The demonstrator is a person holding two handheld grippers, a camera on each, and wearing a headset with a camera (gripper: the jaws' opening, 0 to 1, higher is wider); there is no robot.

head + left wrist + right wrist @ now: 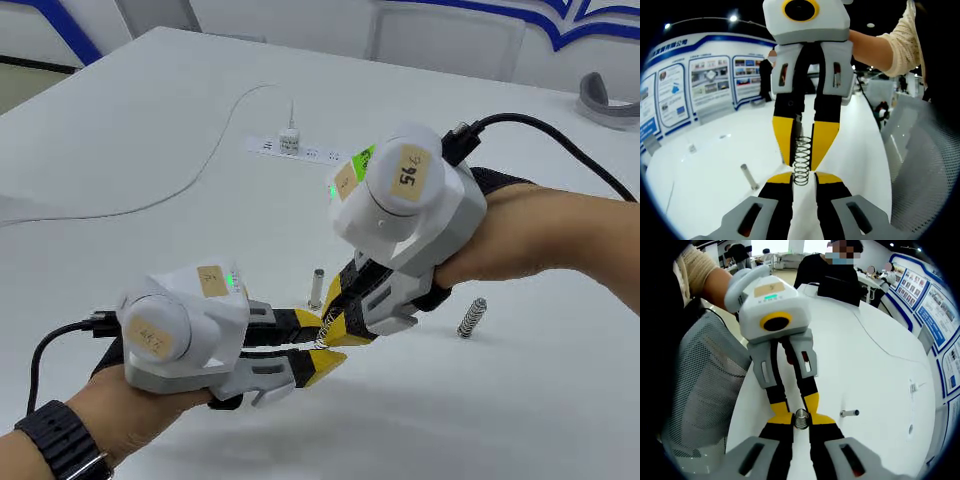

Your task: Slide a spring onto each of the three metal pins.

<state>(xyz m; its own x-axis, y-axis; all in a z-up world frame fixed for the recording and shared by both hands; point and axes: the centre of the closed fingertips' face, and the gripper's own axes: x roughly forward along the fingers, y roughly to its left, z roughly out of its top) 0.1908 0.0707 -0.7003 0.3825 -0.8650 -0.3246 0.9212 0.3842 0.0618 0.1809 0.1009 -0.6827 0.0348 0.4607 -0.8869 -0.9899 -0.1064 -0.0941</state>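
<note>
A small steel spring (322, 338) hangs above the white table (150, 130), between the tips of both grippers. My left gripper (328, 346) comes in from the lower left, shut on the spring's (801, 160) near end. The right gripper (342, 322) reaches down from the upper right, its yellow fingers (782, 137) pressed on both sides of the coil. Above the coil a thin grey rod, perhaps a pin, sits between those fingers. In the right gripper view the spring (800, 419) appears end-on. One metal pin (317, 288) stands upright just behind the tips. A second spring (472, 318) lies to the right.
A white power strip (290, 148) with a plug and a thin cable (200, 150) lie at the back. A grey curved object (605, 100) rests at the far right edge. A mesh chair (700, 390) and seated people are beyond the table.
</note>
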